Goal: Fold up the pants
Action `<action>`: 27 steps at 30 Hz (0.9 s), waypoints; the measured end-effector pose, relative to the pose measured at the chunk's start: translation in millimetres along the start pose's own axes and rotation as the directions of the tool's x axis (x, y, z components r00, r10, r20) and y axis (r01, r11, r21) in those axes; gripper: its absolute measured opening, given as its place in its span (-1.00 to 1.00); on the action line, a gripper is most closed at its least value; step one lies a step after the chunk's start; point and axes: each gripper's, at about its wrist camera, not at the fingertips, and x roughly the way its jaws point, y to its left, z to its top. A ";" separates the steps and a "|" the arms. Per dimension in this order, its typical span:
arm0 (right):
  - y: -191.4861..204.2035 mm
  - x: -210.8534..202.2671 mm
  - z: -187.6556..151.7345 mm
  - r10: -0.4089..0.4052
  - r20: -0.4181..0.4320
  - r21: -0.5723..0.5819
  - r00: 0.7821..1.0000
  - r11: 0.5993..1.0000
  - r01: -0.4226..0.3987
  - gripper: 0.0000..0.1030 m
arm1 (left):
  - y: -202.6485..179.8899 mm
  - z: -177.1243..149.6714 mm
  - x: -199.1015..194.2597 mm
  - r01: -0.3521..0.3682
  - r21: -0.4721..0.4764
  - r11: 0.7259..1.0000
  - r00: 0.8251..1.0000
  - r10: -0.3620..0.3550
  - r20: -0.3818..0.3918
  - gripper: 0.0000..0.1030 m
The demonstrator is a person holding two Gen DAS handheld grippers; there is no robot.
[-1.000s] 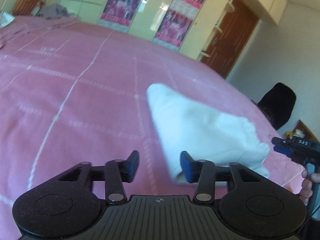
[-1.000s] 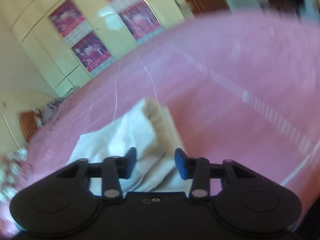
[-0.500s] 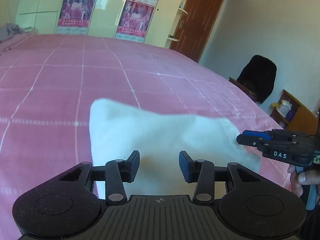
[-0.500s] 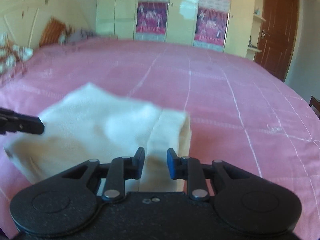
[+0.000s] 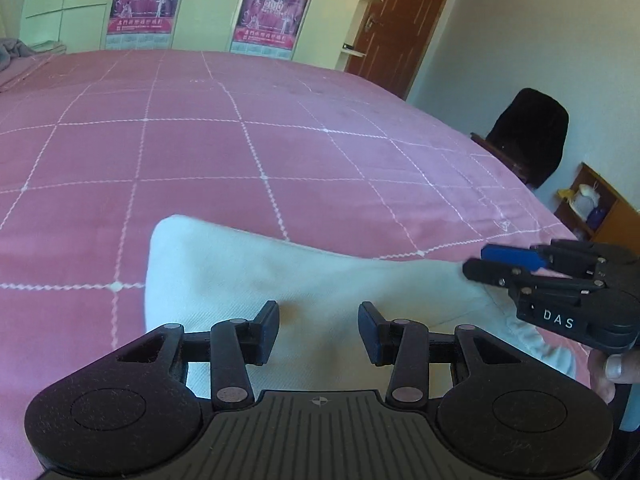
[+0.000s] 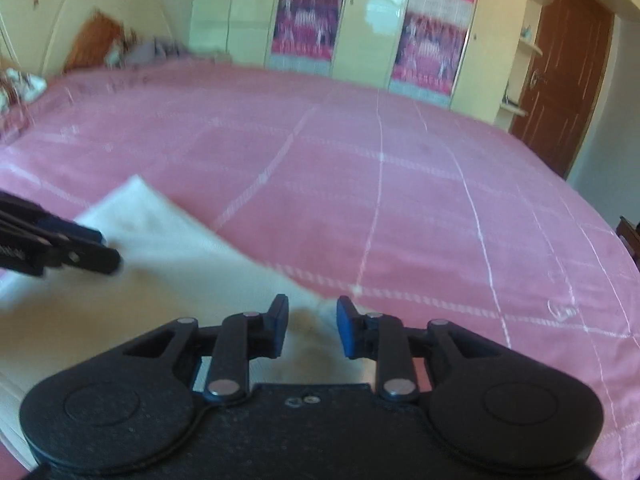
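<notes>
Your white pants [image 5: 304, 280] lie folded into a compact bundle on the pink checked bedspread [image 5: 240, 152], near the edge closest to you. In the left wrist view one rounded corner of the bundle points out toward the middle of the bed; the rest runs under both tools.

Your left gripper [image 5: 319, 326] sits over the near part of the pants, jaws spread, white fabric showing in the gap, nothing pinched. In the right wrist view the same tool comes in from the left edge [image 6: 94, 250], its tips over the cloth; touching or just above, can't tell, frame is blurry.

Your right gripper [image 6: 312, 326] is over the bundle's right end, where the fabric edge meets the bedspread. Jaws apart, gap smaller than the left's, gripping nothing. From the left wrist view it appears at the right [image 5: 478, 264], tips at the far right corner of the pants, your hand [image 5: 612, 368] partly visible below it.

Background: cream wardrobe [image 5: 208, 4] with pink posters [image 5: 272, 8], brown door [image 5: 404, 20], black chair [image 5: 528, 132] beside the bed.
</notes>
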 end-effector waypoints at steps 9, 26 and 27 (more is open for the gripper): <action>8.6 31.4 -5.4 -0.042 -0.100 -0.018 0.994 0.999 0.041 -0.24 | -9.5 -11.7 9.3 -0.080 0.051 0.996 0.995 0.082 -0.056 -0.13; 25.2 -43.2 -53.2 -0.130 -0.107 -0.078 0.986 0.989 0.122 0.45 | -60.4 -71.8 -61.2 -0.218 0.249 0.944 0.975 0.222 0.011 0.52; 24.0 -46.4 -55.4 -0.129 -0.105 -0.071 0.986 0.990 0.122 0.45 | -62.6 -74.4 -64.8 -0.227 0.250 0.941 0.973 0.230 0.018 0.52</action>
